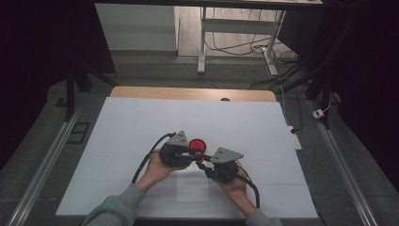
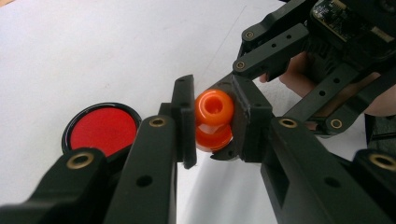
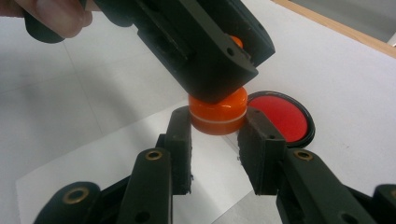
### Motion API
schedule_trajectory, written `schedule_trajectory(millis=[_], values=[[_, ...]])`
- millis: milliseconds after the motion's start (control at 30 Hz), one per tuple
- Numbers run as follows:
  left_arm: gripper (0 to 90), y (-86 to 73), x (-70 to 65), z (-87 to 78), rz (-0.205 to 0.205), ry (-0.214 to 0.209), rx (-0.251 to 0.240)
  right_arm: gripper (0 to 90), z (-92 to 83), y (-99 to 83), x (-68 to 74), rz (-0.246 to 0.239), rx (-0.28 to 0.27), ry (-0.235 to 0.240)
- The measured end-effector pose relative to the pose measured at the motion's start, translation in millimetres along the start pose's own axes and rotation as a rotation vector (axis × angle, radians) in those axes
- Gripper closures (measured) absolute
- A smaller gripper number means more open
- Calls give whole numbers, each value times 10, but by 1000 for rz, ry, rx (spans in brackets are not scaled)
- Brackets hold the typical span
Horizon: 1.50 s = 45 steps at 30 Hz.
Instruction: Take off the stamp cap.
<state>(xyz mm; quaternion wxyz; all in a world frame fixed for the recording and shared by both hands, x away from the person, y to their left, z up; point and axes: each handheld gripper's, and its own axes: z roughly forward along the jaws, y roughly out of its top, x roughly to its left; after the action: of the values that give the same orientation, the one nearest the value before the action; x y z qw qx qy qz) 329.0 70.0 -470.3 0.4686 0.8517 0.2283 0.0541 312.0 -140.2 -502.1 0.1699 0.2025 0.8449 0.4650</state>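
1. Over a white table [image 1: 141, 127], two hand-held grippers meet on a small orange piece [image 2: 214, 108].
2. The left gripper [image 2: 212, 121] has its jaws closed on the piece's upper part, which the left gripper view shows to have a hollow, ring-like top.
3. The right gripper [image 3: 217, 126] has its jaws pressed against the lower, white-banded part, seen in the right gripper view.
4. A red disc with a black rim [image 1: 196, 144] lies just beyond the grippers in the high view.
5. Open tabletop spreads on every side, up to the far wooden edge [image 1: 193, 93].
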Motion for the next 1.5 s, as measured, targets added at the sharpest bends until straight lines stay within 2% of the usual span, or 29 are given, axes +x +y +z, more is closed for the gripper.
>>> schedule_trajectory(millis=[467, 500, 533, 567, 600, 633, 667, 733, 933, 1500], values=[[728, -3, 4, -1, -4, -1, -3, 652, -3, -5, 2, -3, -1, -6], [728, -4, 3, -5, -3, 5, -8, 653, 0, -7, 4, 0, -5, -7], [729, -2, -1, -38, 0, 54, -29, 652, 0, -8, 0, 2, 5, -11], [729, 6, 29, -93, -8, 64, -45, 652, 16, -26, -6, -1, 32, -15], [729, 3, 73, -152, -37, 47, -70, 652, 27, -63, -21, 1, 44, -18], [729, -9, 110, -196, -56, 33, -81, 652, 29, -97, -39, 23, 32, -10], [729, -23, 131, -221, -62, 38, -81, 653, 28, -105, -56, 37, 23, -5], [729, -42, 157, -233, -69, 40, -75, 652, 13, -76, -59, 29, 14, -11], [729, -12, 98, -203, -45, 20, -72, 652, 5, -74, -62, 27, 17, -9], [728, -10, 95, -213, -44, 16, -69, 651, -101, -95, -107, 8, -8, -30]])
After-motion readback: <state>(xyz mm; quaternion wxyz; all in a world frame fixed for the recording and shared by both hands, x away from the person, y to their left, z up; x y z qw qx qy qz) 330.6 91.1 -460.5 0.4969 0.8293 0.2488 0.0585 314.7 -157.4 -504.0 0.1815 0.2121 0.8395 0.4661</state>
